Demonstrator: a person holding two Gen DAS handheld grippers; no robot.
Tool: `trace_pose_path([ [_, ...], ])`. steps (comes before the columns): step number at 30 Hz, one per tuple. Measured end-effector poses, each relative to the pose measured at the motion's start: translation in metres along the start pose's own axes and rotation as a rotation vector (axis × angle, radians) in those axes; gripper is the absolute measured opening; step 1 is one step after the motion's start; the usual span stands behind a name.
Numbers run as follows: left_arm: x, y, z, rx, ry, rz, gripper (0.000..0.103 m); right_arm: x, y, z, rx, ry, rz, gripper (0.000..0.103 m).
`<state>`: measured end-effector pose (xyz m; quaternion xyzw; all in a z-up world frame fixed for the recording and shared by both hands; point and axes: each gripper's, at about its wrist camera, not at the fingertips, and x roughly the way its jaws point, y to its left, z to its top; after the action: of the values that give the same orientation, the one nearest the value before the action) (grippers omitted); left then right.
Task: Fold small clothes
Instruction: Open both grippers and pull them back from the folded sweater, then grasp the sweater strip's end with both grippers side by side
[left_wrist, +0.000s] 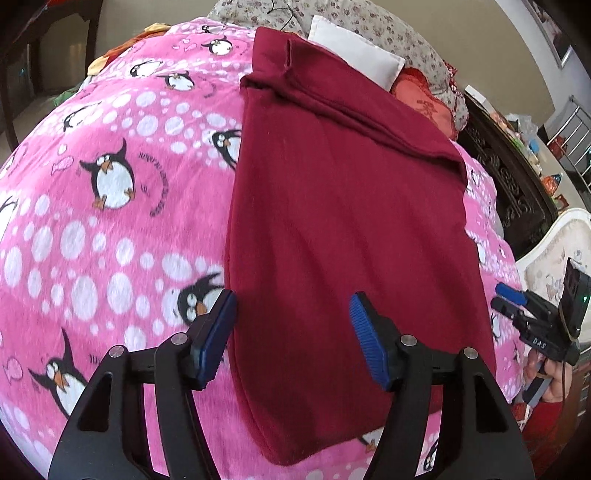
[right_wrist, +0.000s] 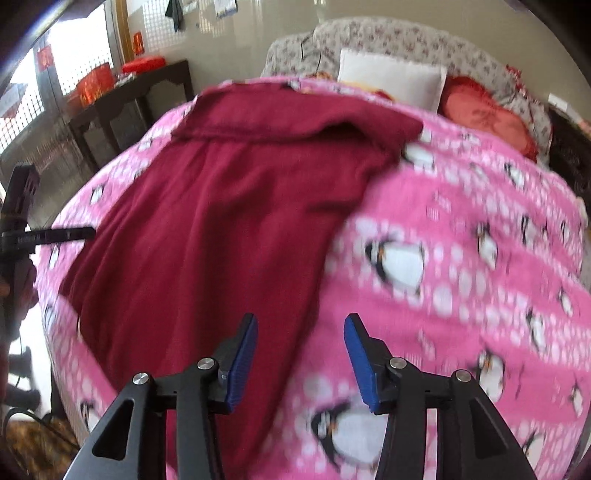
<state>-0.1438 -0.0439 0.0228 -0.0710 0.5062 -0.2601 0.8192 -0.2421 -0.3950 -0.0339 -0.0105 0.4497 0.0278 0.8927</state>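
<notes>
Dark red garment (left_wrist: 343, 229) lies flat on the pink penguin blanket (left_wrist: 110, 229) covering the bed, long axis running near to far, with a band already turned over at its far end. Left gripper (left_wrist: 291, 339) hangs over the garment's near left edge, fingers apart, nothing between them; one finger sits over blanket, the other over cloth. Right gripper (right_wrist: 301, 362) hangs over the near right edge, fingers likewise apart and empty, blanket showing in the gap. Judged step: lining up on the two near corners for the next fold. Next move calls for lowering both to the hem, pinching each corner cleanly through all layers, then lifting together toward the far end without dragging the blanket.
</notes>
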Motion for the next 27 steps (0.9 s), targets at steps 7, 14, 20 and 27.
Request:
trace_pose_path([
  [7,-0.009,0.008,-0.014,-0.007,0.050,-0.036,0.071,-0.007,-0.011,-0.035,0.078,0.075,0.151,0.049],
  [14,-0.003,0.010,-0.026,-0.006,0.066,-0.057,0.077,-0.006,-0.018,-0.056,0.142,0.058,0.252,0.050],
  [20,0.000,0.011,-0.026,-0.040,0.057,-0.080,0.085,-0.008,-0.020,-0.065,0.138,0.022,0.319,0.052],
  [27,0.009,-0.013,-0.031,0.105,0.087,0.012,0.091,-0.004,-0.024,-0.071,0.170,-0.021,0.433,0.063],
])
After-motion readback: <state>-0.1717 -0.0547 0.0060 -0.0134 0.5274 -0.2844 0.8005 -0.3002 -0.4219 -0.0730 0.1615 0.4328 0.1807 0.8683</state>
